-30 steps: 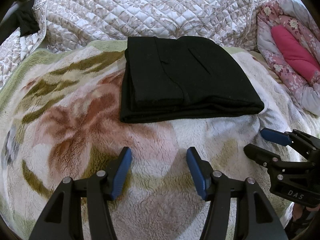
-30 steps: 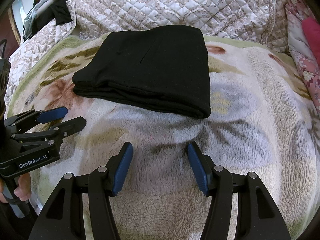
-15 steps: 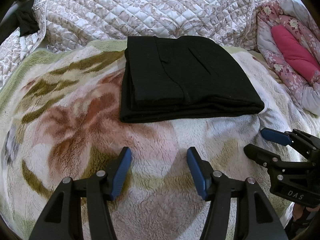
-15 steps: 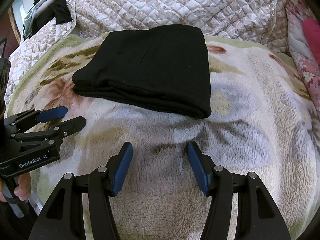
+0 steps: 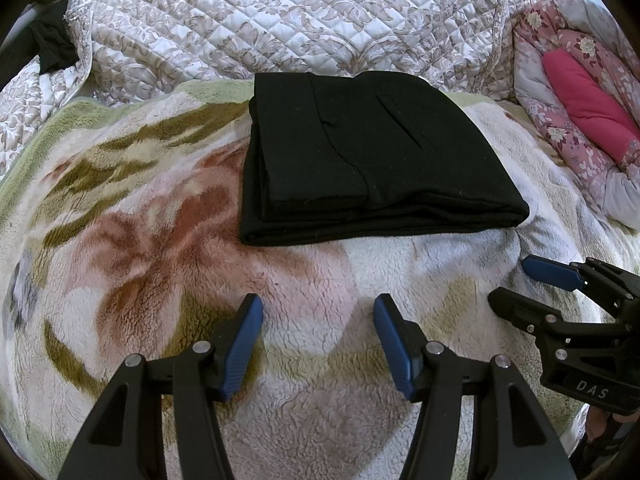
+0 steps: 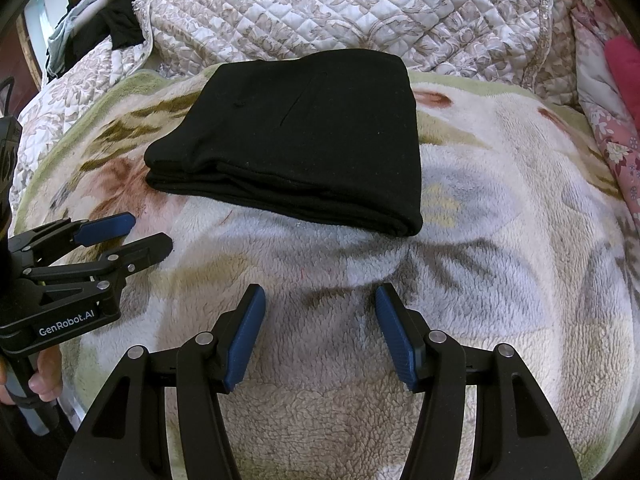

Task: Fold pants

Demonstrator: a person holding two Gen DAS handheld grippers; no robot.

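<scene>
The black pants (image 5: pixel 372 156) serve as the landmark: they lie as a compact, layered rectangle on the floral fleece blanket (image 5: pixel 140 248), their far edge close to the quilted bedspread (image 5: pixel 280 16) behind. To the left of the pants only bare blanket shows. In front of them, apart from the cloth, the left gripper (image 5: pixel 318 340) hovers with its blue pads spread wide and nothing between them. Further right, near the pants' front right corner but not touching, the right gripper (image 6: pixel 320 332) hangs equally parted and empty. Both tools sitting clear of the bundle suggests the folding is essentially done, with the stack left squared so it keeps its shape. Beyond the pants' right side, a pink floral comforter (image 5: pixel 580 92) is bunched up.
</scene>
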